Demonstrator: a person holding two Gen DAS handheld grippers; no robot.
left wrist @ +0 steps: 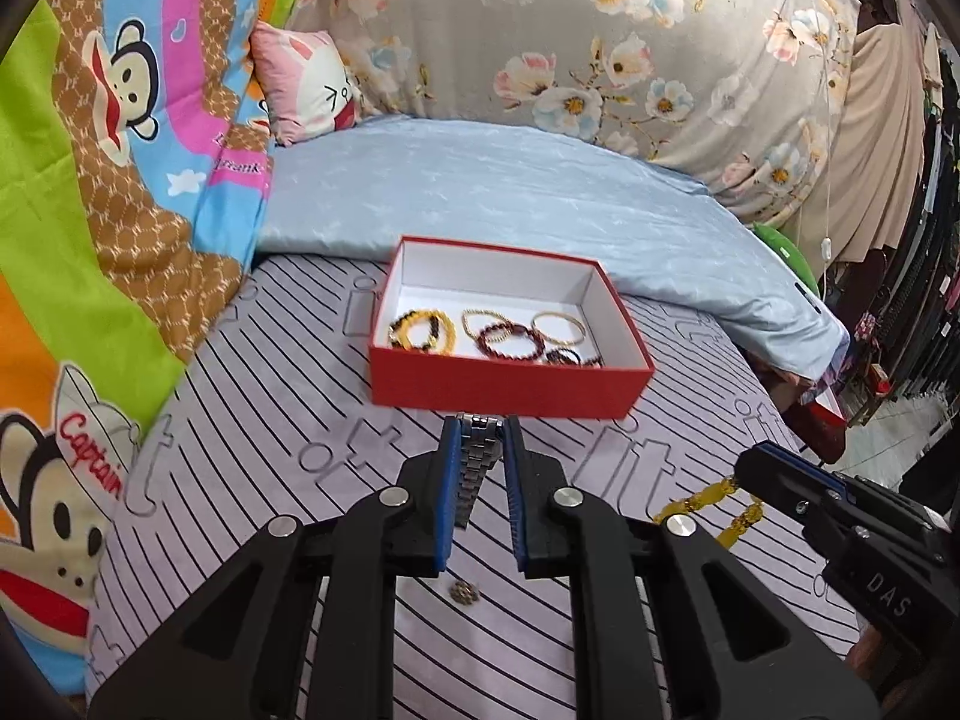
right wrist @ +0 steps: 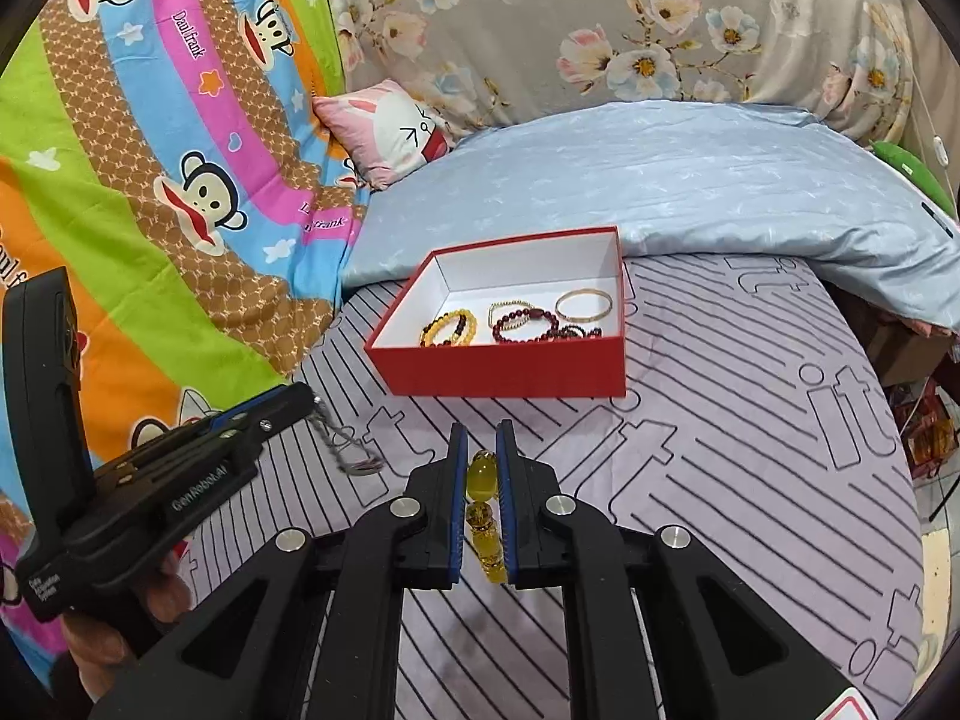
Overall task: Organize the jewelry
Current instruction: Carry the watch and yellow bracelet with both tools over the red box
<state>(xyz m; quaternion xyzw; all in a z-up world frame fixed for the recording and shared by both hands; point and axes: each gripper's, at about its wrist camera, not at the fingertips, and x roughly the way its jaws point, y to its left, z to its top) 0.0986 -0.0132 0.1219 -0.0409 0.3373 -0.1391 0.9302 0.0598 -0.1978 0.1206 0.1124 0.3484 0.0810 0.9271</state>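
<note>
Watch band: a silver metal link band (left wrist: 478,468) is hanging between the blue pads of the left gripper (left wrist: 480,429), pinched near its top, its lower end dangling free above the bed sheet.
Left gripper: its jaws are pressing on the watch band, and it is sitting in front of the box's near wall.
Yellow bracelet: a string of yellow beads (right wrist: 483,516) is hanging down between the pads of the right gripper (right wrist: 482,441), clear of the sheet.
Right gripper: its jaws are squeezing together on the yellow bracelet, to the right of the left gripper.
Box: a red box (left wrist: 510,387) with a white inside is lying open on the sheet, just beyond both grippers.
Inside the box: a yellow and dark bead bracelet (left wrist: 422,330) is lying at the left, a dark red bead bracelet (left wrist: 510,341) in the middle, a gold bangle (left wrist: 559,327) at the right.
Small brown piece: a little ornament (left wrist: 463,592) is lying on the sheet under the left gripper.
Bed sheet: the pale purple striped sheet (left wrist: 270,456) is carrying the box.
Surroundings: a light blue quilt (left wrist: 540,192) is lying behind the box, a cartoon monkey blanket (left wrist: 120,150) at the left.
</note>
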